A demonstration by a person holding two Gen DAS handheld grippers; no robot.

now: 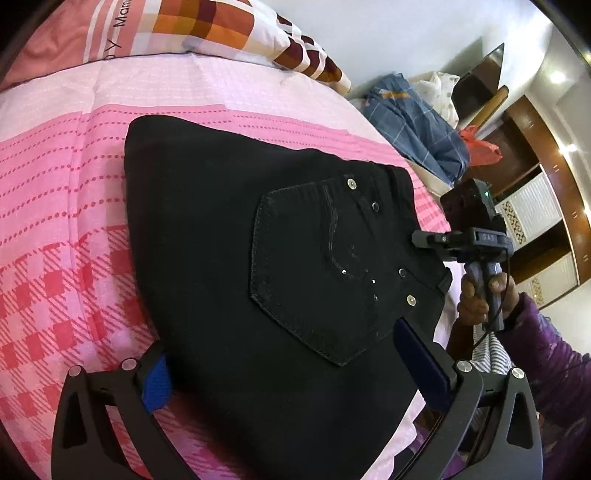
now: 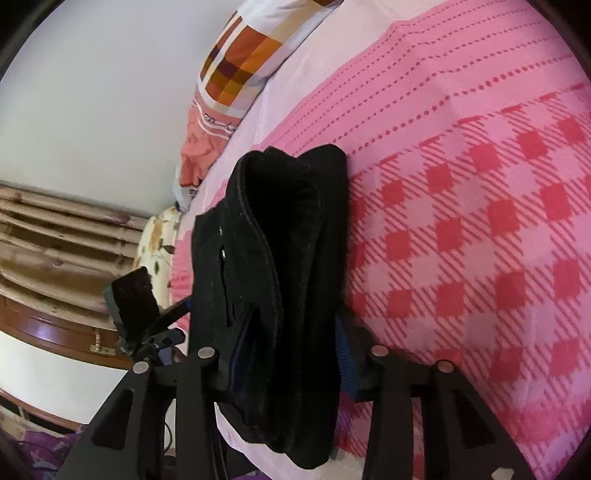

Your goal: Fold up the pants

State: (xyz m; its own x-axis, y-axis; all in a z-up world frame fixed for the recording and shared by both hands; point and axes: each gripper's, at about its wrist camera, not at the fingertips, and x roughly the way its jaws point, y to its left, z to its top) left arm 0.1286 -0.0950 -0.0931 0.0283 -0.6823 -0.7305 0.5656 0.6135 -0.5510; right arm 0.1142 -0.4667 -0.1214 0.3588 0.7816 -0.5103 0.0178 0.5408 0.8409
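Observation:
Black pants (image 1: 229,236) lie folded into a thick stack on the pink bed, back pocket (image 1: 317,273) with studs facing up. My left gripper (image 1: 291,373) is wide open, its blue-padded fingers (image 1: 157,384) straddling the near edge of the stack. My right gripper (image 1: 428,240) shows at the waistband edge on the right, held by a hand. In the right wrist view the folded pants (image 2: 288,280) sit between the right gripper's (image 2: 288,354) fingers, layered edges facing the camera; the jaws stand apart around the stack. The left gripper (image 2: 147,325) shows beyond, at the left.
The bed (image 1: 55,229) has a pink checked and dotted cover (image 2: 480,221). A checked pillow (image 1: 221,26) lies at the head. Blue checked cloth (image 1: 417,122) is piled beside the bed. The person's purple sleeve (image 1: 546,354) is at right. Wooden cabinets (image 1: 532,206) stand behind.

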